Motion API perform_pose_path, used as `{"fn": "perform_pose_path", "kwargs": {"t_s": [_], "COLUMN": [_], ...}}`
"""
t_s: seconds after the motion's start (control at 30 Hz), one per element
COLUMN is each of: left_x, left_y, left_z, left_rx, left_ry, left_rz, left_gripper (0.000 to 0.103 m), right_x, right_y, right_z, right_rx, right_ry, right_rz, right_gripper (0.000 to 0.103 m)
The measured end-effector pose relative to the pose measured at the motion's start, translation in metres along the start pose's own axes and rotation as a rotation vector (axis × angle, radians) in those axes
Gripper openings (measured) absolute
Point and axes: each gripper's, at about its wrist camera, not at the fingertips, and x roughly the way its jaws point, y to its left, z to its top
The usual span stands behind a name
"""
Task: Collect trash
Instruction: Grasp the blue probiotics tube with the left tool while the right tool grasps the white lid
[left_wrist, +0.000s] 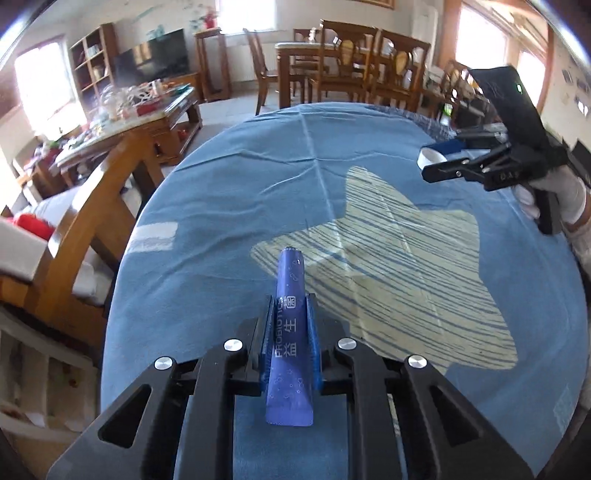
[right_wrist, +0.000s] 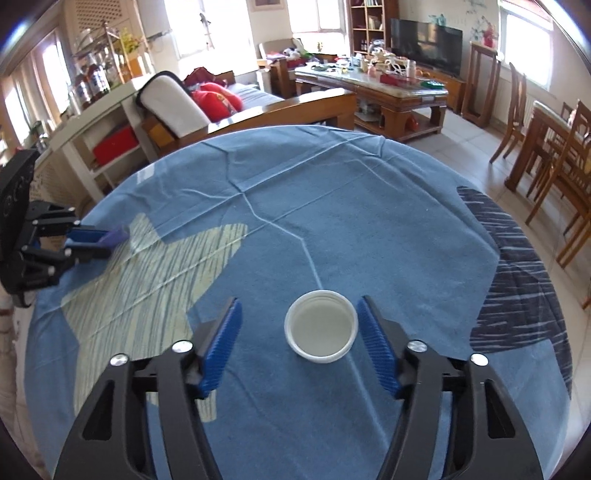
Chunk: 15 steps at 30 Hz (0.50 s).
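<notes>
My left gripper (left_wrist: 290, 308) is shut on a blue probiotic sachet (left_wrist: 290, 295) and holds it above the blue tablecloth (left_wrist: 240, 192). The sachet sticks out forward past the fingertips. In the right wrist view the left gripper (right_wrist: 110, 240) sits at the far left with the sachet (right_wrist: 116, 234) in it. My right gripper (right_wrist: 299, 317) is open, its jaws on either side of a white paper cup (right_wrist: 320, 326) that stands upright on the cloth, nearer the right jaw. In the left wrist view the right gripper (left_wrist: 439, 162) and the cup (left_wrist: 430, 155) are at the far right.
A round table carries the blue cloth with a striped cream patch (left_wrist: 388, 266) and a dark striped patch (right_wrist: 517, 277). A wooden sofa (right_wrist: 229, 110), coffee table (right_wrist: 388, 88), and dining chairs (left_wrist: 351, 66) stand around it.
</notes>
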Motion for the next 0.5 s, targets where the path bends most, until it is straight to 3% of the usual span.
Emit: {"fn": "perform_pose_path", "kwargs": {"t_s": [0.07,0.33,0.5], "left_x": [-0.002,-0.021,-0.049], "left_y": [0.003,-0.01,-0.047], "left_z": [-0.003,-0.004,0.008], "left_rx": [-0.025,-0.087,-0.073], "left_ry": [-0.005,-0.066,-0.148], "left_rz": [0.014,0.021,-0.013], "left_gripper": [0.015,0.014,0.014], "right_x": [-0.001,-0.02,-0.07], "right_y": [-0.001,-0.008,-0.013], "right_z": [-0.001,-0.014,-0.034], "right_rx": [-0.005,0.056,0.106], "right_ry": [-0.004,-0.037,-0.127], "right_rz": [-0.018,0.014,0.051], "right_gripper": [0.037,0.037,0.037]}}
